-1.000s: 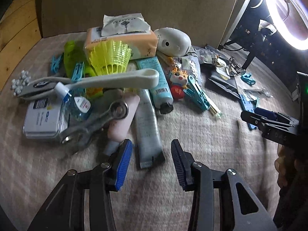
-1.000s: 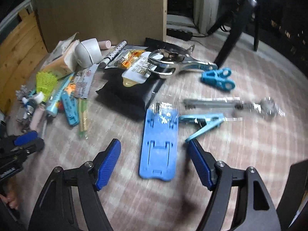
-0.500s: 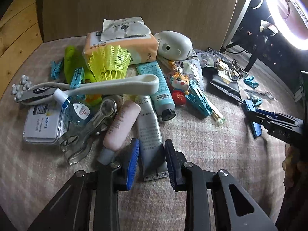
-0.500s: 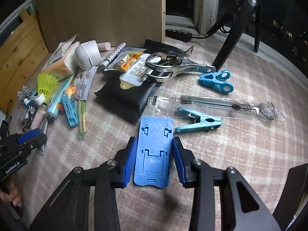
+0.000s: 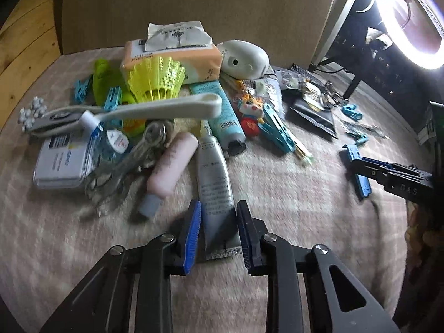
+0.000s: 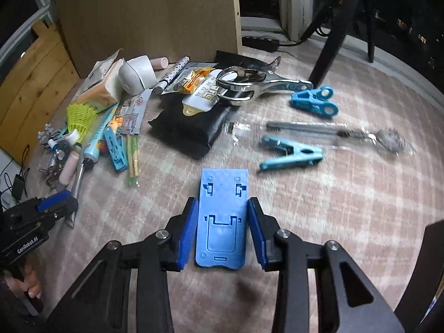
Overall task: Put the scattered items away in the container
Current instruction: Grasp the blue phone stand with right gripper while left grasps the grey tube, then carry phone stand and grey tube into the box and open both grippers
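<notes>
Checked cloth covers the table [image 6: 347,208], clutter piled toward its far edge. Left tool [image 5: 217,229] pinches the grey tube [image 5: 215,183] near the pile, and the right tool [image 6: 222,231] has just been closing on the blue stand [image 6: 222,219] mid-table. I'd lift both straight up, slowly, so neighbours don't drag.

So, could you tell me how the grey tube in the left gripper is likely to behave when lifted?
The grey tube is gripped near its flat crimped end, so its cap end may droop. It looks soft and may squash. Its glossy skin could slip.
</notes>
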Demonstrator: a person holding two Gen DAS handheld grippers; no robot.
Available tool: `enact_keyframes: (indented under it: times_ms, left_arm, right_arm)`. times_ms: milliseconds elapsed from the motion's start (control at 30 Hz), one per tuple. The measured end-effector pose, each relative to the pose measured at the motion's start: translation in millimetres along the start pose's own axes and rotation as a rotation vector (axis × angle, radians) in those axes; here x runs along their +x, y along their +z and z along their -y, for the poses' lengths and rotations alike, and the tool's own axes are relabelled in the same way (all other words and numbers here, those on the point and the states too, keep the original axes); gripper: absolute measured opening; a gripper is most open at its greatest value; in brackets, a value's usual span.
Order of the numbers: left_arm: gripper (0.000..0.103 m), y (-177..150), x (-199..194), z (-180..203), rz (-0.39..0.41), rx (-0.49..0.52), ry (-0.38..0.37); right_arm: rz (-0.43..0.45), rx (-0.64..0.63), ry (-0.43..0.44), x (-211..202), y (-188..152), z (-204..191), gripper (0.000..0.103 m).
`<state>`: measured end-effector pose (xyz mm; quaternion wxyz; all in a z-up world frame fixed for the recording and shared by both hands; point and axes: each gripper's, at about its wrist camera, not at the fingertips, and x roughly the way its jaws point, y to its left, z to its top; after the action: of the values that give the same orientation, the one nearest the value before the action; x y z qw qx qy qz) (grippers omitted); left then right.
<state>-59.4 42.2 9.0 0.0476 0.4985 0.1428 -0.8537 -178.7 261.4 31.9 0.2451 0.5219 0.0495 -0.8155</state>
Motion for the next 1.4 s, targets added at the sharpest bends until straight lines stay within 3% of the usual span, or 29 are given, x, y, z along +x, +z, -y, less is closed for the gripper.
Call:
enact_keyframes:
  times_ms: [233, 267, 300, 333, 500, 633, 800, 833, 900, 1000, 1067, 1100, 1400]
  left_arm:
    - [0.024, -7.9, -31.3, 10.8, 0.023, 0.007, -0.052]
    - [0.018, -6.2, -33.2, 15.6, 0.028, 0.013, -0.057]
    - [0.004, -5.7, -38.9, 21.1, 0.036, 0.030, -0.062]
    - [0.000, -3.6, -40.0, 26.0, 0.037, 0.047, -0.061]
    - [0.000, -3.2, -26.5, 41.9, 0.015, 0.094, -0.042]
    - [0.017, -7.7, -5.0, 38.6, -0.072, 0.078, -0.033]
    - [0.037, -6.7, -6.9, 54.8, -0.060, 0.096, -0.087]
    - [0.047, -6.3, -6.6, 59.5, -0.058, 0.110, -0.082]
    - [0.050, -4.1, 0.4, 71.9, -0.065, 0.143, -0.062]
    - [0.045, -2.2, 8.4, 86.7, -0.053, 0.194, -0.008]
    - [0.025, -3.7, 6.8, 91.1, -0.034, 0.224, 0.029]
    - [0.023, -3.5, 6.4, 91.9, -0.029, 0.224, 0.028]
    - [0.023, -2.2, -28.7, 76.3, -0.015, 0.132, -0.084]
  right_arm:
    - [0.052, 0.001, 0.015, -35.4, -16.4, -6.5, 0.035]
    - [0.067, 0.004, 0.015, -44.3, -18.6, -6.7, 0.035]
    - [0.075, 0.005, 0.016, -46.8, -18.4, -5.1, 0.035]
    - [0.084, 0.008, 0.010, -51.3, -19.4, -2.7, 0.035]
    - [0.107, 0.017, -0.013, -69.9, -31.5, 4.0, 0.035]
    - [0.105, 0.041, -0.020, -74.1, -45.5, 11.3, 0.035]
    - [0.099, 0.059, -0.033, -70.0, -50.8, 17.2, 0.035]
    - [0.097, 0.063, -0.036, -68.7, -51.4, 18.6, 0.035]
    - [0.093, 0.070, -0.042, -65.7, -52.2, 19.7, 0.035]
    - [0.087, 0.074, -0.051, -61.7, -53.6, 21.1, 0.035]
    - [0.083, 0.077, -0.053, -60.7, -54.3, 22.0, 0.035]
    - [0.084, 0.080, -0.056, -60.8, -54.6, 22.8, 0.035]
    - [0.122, 0.123, -0.064, -79.7, -56.9, 34.1, 0.035]
